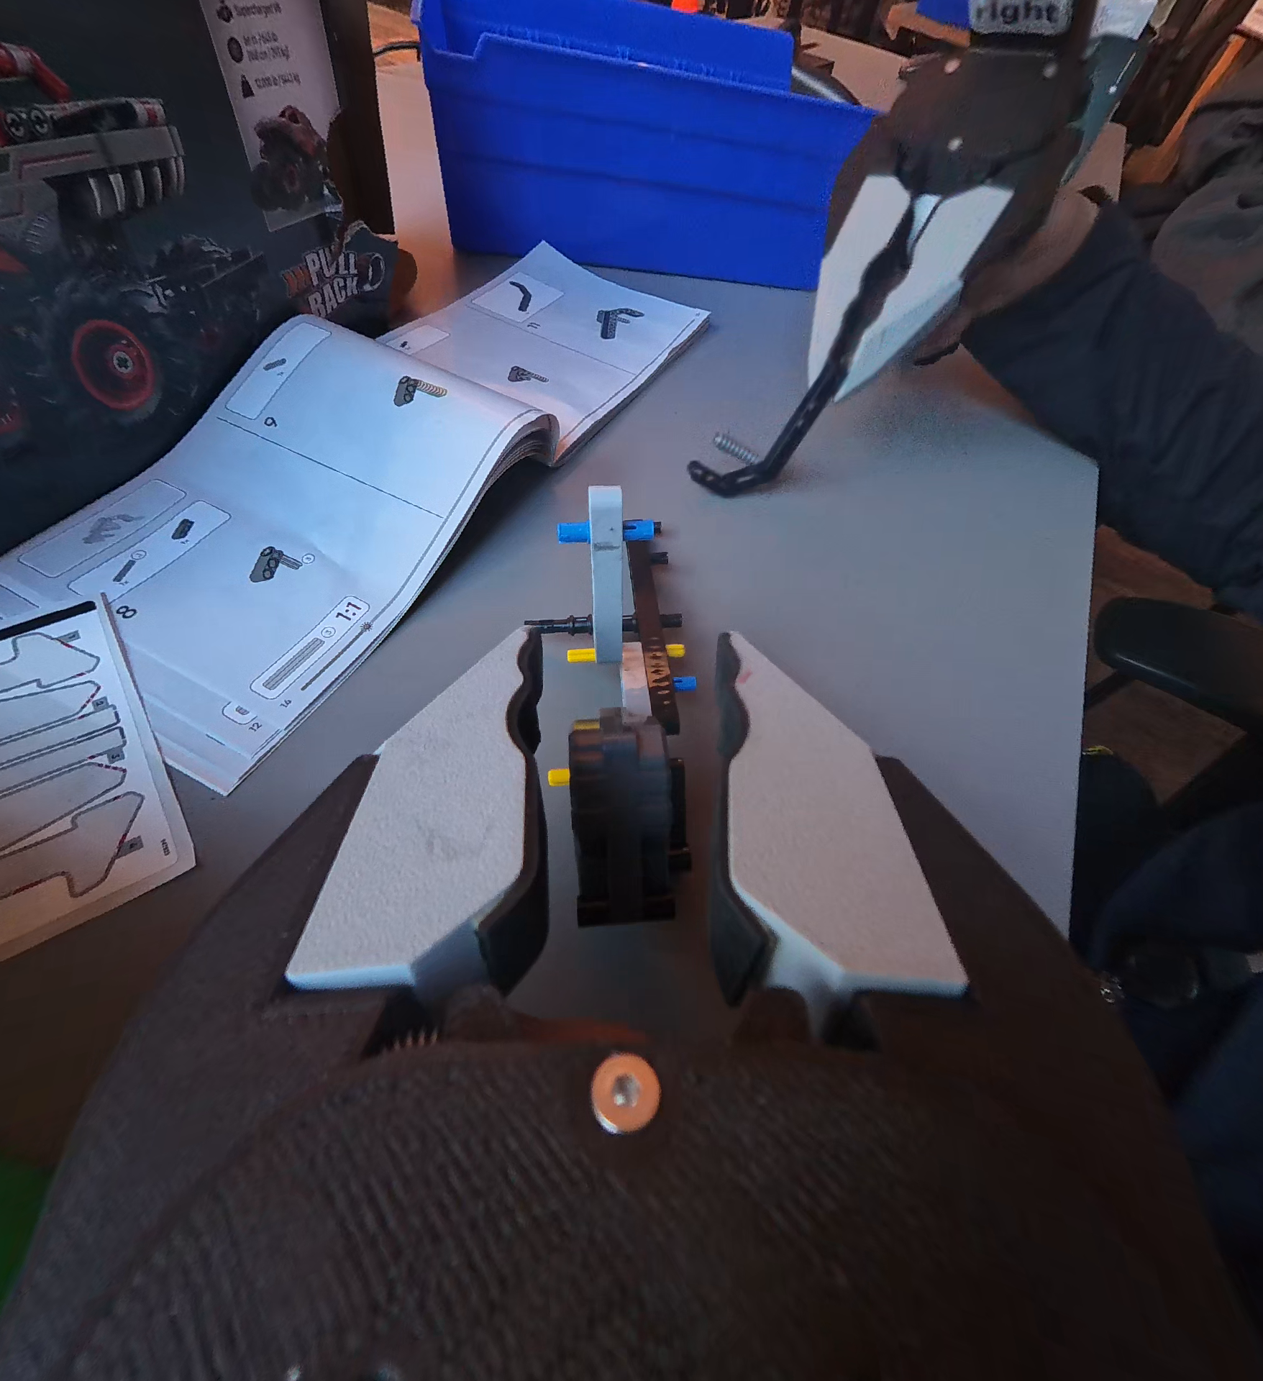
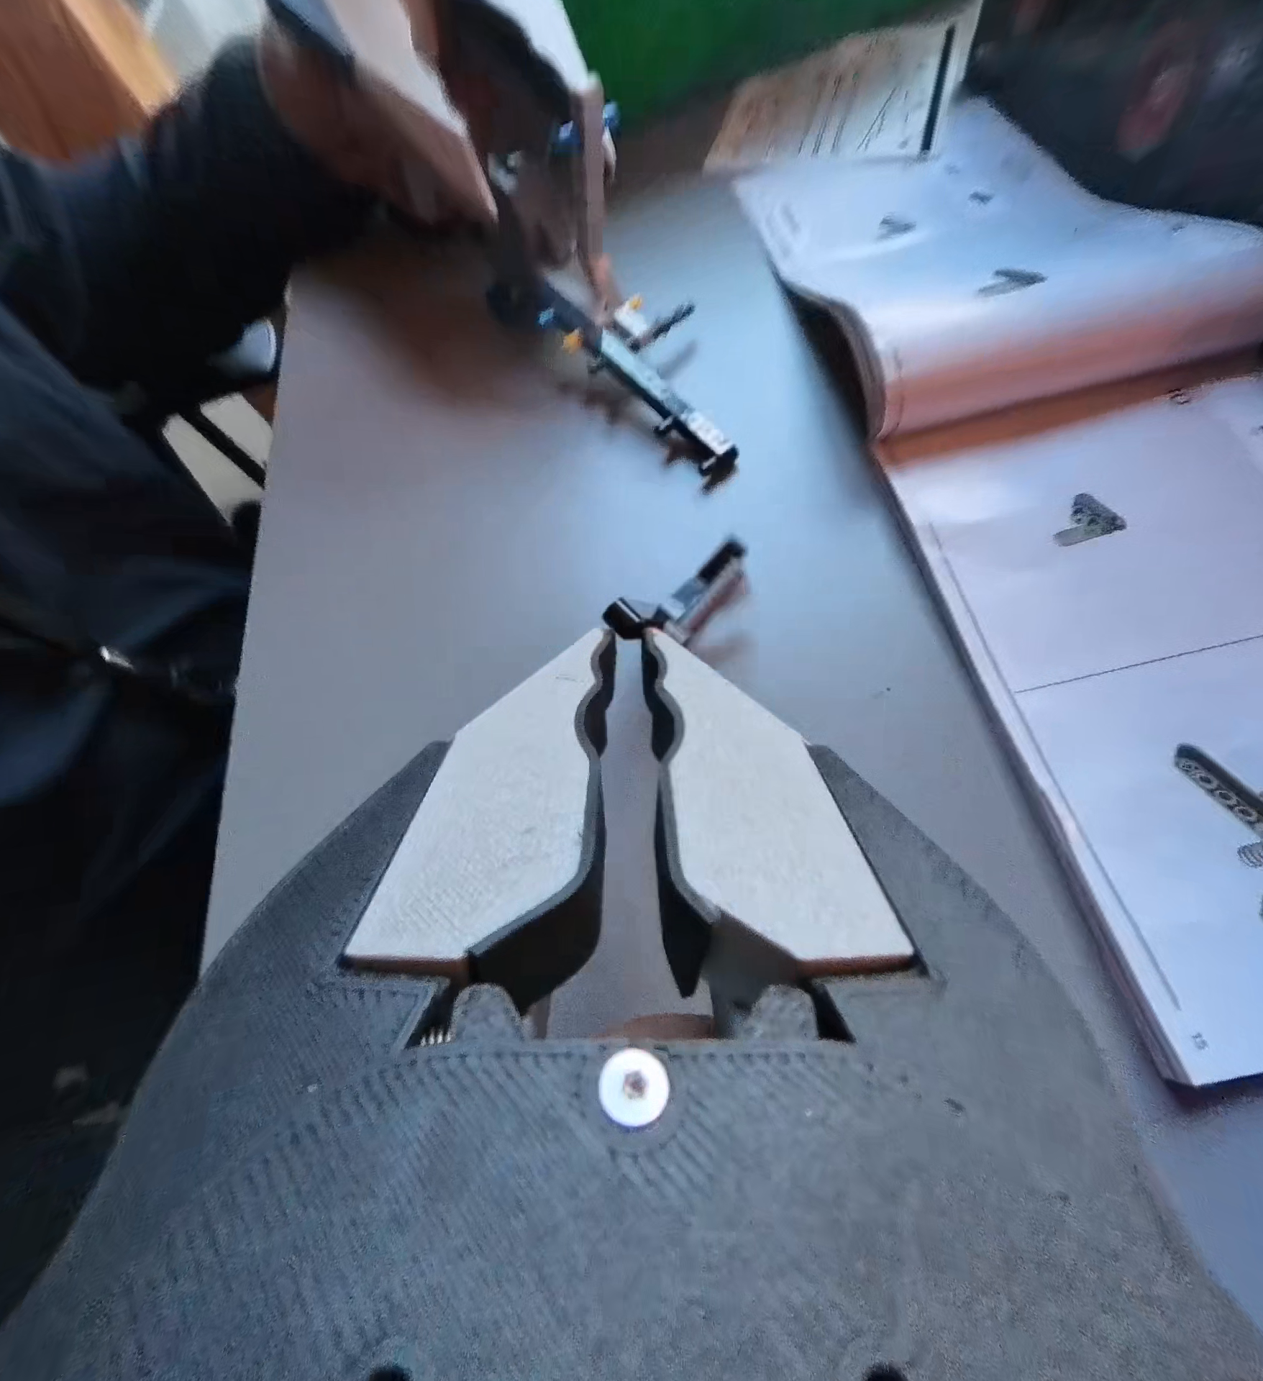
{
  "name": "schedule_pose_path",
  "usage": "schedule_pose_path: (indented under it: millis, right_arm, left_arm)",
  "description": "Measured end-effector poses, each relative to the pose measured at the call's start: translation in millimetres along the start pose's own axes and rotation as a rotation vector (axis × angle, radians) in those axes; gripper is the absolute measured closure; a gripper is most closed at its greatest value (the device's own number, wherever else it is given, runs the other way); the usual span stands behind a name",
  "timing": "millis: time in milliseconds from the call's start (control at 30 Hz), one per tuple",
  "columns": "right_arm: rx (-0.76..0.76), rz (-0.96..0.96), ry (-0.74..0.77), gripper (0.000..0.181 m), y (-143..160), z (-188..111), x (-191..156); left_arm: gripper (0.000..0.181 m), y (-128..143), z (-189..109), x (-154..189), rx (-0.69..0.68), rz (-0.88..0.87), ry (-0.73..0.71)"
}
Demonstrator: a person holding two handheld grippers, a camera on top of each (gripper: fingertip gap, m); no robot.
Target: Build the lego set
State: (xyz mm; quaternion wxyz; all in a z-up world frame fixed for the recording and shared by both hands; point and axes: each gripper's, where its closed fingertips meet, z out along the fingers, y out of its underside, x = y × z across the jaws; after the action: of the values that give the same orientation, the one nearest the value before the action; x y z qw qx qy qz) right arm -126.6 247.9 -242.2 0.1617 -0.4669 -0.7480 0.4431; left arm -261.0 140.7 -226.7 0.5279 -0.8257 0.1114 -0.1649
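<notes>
A partly built Lego assembly (image 1: 617, 814) lies on the grey table (image 1: 875, 672): a black motor block, an upright grey beam (image 1: 606, 568), and a long black beam with blue, yellow and black pins. My left gripper (image 1: 628, 639) is open, one finger on each side of the motor block, with gaps on both sides. My right gripper (image 1: 838, 374) is shut on a black bent beam (image 1: 755, 463), whose lower end touches the table. A small metal spring (image 1: 733, 447) lies beside that beam. In the blurred right wrist view, the right gripper (image 2: 628, 631) pinches the black beam (image 2: 696, 590), and the assembly (image 2: 651, 381) lies farther ahead.
An open instruction booklet (image 1: 359, 478) and a sticker sheet (image 1: 38, 770) lie at the left, with the Lego box (image 1: 90, 261) behind them. A blue bin (image 1: 628, 149) stands at the back. The table edge (image 1: 1084, 672) runs down the right, with a chair arm (image 1: 1211, 672) beyond it.
</notes>
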Motion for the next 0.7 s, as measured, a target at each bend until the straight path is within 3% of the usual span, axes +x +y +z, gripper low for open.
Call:
schedule_pose_path:
  millis: [233, 500, 667, 700]
  right_arm:
    - [-0.025, 0.01, 0.014, 0.175, 7, -1, 5]
    - [-0.02, 0.032, 0.032, 0.155, 2, 10, 7]
    - [-0.184, -0.065, 0.133, 0.158, 23, 33, 14]
    - [-0.179, -0.081, 0.147, 0.167, 21, 34, 15]
  left_arm:
    - [0.138, 0, 0, 0, 0.003, 0.0, 0.0]
    - [0.138, 0, 0, 0, -0.003, 0.0, 0.002]
    - [0.139, 1, 1, 0, -0.005, 0.0, 0.003]
    - [0.139, 1, 1, 1, -0.005, 0.0, 0.003]
